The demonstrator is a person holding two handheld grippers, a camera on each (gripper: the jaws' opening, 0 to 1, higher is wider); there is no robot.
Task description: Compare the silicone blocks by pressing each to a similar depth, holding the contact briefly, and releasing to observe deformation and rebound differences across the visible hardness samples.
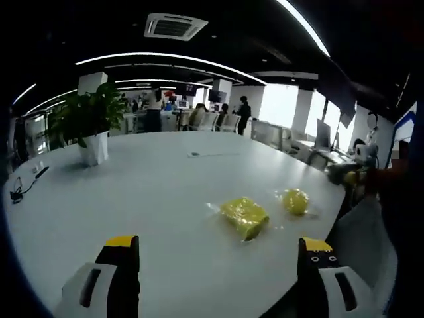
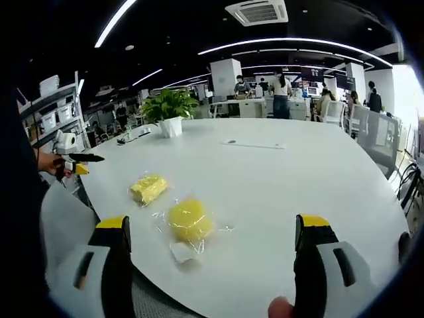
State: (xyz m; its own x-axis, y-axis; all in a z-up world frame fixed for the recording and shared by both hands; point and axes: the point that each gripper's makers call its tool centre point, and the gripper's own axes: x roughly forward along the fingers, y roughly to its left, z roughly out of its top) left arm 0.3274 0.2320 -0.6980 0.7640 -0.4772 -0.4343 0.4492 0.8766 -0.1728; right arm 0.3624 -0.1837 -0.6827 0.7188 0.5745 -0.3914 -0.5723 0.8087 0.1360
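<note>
Right gripper (image 2: 212,248) open above table edge, silicone blocks (image 2: 190,220) just ahead

Big white oval surface (image 2: 278,185) here. Two yellow silicone blocks (image 2: 189,220) (image 2: 148,188) in clear wrap lie near its edge, close together. Far side has a potted plant (image 2: 169,112), a thin flat strip (image 2: 253,144) mid-table, and some dark cables (image 1: 25,184).

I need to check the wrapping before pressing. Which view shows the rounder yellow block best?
The right gripper view: the rounder yellow block lies near, its clear wrapping plain. In the left gripper view it is small and far, by the table edge.
</note>
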